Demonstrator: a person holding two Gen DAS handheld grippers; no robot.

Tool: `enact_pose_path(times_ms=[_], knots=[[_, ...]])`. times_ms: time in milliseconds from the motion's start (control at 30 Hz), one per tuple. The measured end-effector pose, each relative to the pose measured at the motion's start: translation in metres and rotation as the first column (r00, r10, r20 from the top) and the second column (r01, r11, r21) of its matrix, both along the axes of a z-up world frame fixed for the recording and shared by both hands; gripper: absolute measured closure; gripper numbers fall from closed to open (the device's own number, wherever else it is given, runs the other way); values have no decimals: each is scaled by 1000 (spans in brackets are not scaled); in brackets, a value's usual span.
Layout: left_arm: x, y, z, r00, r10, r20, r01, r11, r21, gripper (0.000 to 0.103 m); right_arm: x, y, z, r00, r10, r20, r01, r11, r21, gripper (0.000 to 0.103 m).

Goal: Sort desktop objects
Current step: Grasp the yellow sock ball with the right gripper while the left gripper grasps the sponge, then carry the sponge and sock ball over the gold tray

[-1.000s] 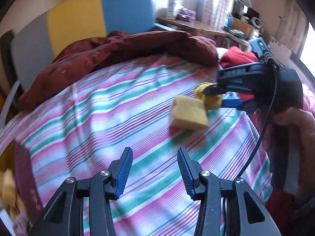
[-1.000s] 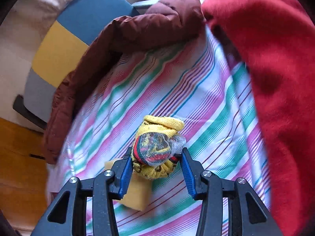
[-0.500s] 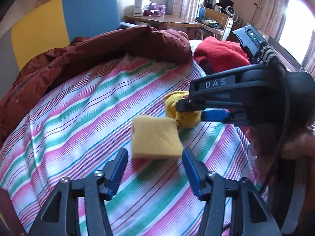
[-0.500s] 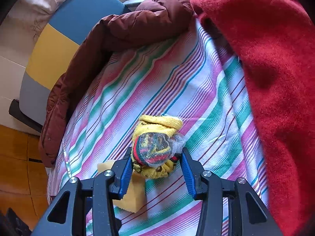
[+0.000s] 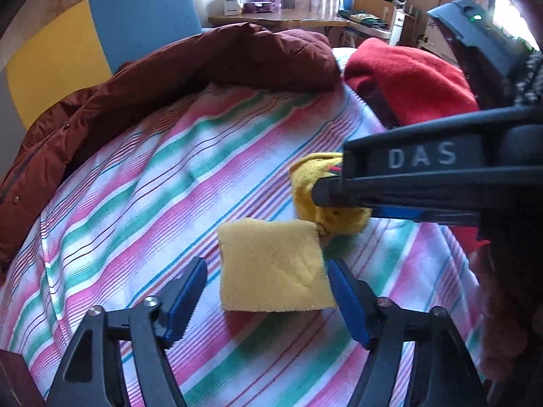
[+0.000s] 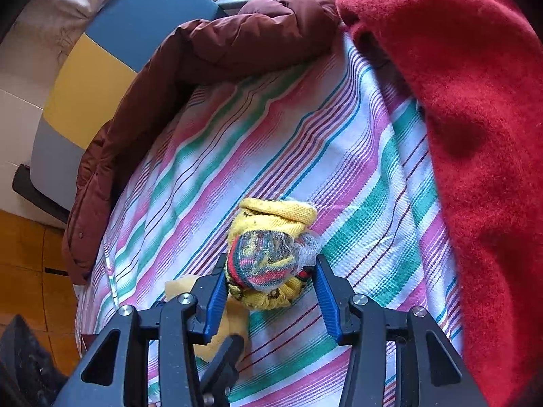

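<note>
Striped bedsheet (image 5: 163, 183), in pink, green and white bands, forms the working surface on which the task objects lie. Nearest the left wrist camera, the left gripper (image 5: 266, 286) stands with its blue pads spread wide on either side of a flat yellow sponge (image 5: 271, 268); the right pad sits at the sponge's edge, the left pad a little apart, a stance that reads as alignment for a pinch not yet made. Just beyond and touching the sponge's far right corner lies a rolled yellow sock bundle (image 6: 268, 257), its multicoloured core facing the right wrist camera. The right gripper (image 6: 269, 293) brackets this bundle, the left pad against it and the right pad showing a sliver of gap, so a firm hold cannot be told. Both objects rest close together, presumably so each hand can take one. Farther off, a maroon jacket (image 5: 190, 68) borders the sheet at left and rear, and a red blanket (image 6: 468, 108) is heaped at the right. A wooden desk (image 5: 278, 20) stands beyond.
</note>
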State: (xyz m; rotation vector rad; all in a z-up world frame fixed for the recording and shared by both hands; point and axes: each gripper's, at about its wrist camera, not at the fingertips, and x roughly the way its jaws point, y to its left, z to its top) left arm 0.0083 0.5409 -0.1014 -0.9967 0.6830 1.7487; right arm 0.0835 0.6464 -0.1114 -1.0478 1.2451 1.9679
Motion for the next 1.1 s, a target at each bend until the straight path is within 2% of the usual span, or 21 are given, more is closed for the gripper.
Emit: enact_pose_path(times_ms=[200,400,533,667,800,867,933,1033,1100], knots=[[2,-10,-1,1000,2,15,-2,1000,9,46,-5,-2,-4,1000,10,6,-10,1000,-3,51],[-1,-37,6,998,57,32,-58,998,22,47,-11,-10,-4,999,50,-4,-50,999,8,51],[1,-63,21,992,122,-29,-121,992,44,47,-26,-23,-5,988,145,-45,-146,989,-16,51],[0,-92,34,981,194,-25,-193,979,63,47,-40,-39,-5,970,240,-44,-240,971,-6,51],[2,-122,46,966,257,-12,-255,963,85,47,-52,-51,-2,948,314,-50,-314,949,17,51],[4,-140,54,962,273,-4,-271,957,102,47,-60,-59,2,925,372,-78,-370,928,33,51],[6,-157,62,953,302,-20,-297,947,123,47,-69,-75,9,889,450,-86,-446,892,71,51],[7,-178,69,941,339,-10,-334,931,151,47,-79,-94,9,853,520,-35,-514,850,112,51],[9,-191,73,934,356,-22,-348,924,156,47,-79,-101,7,843,538,4,-534,836,130,51]])
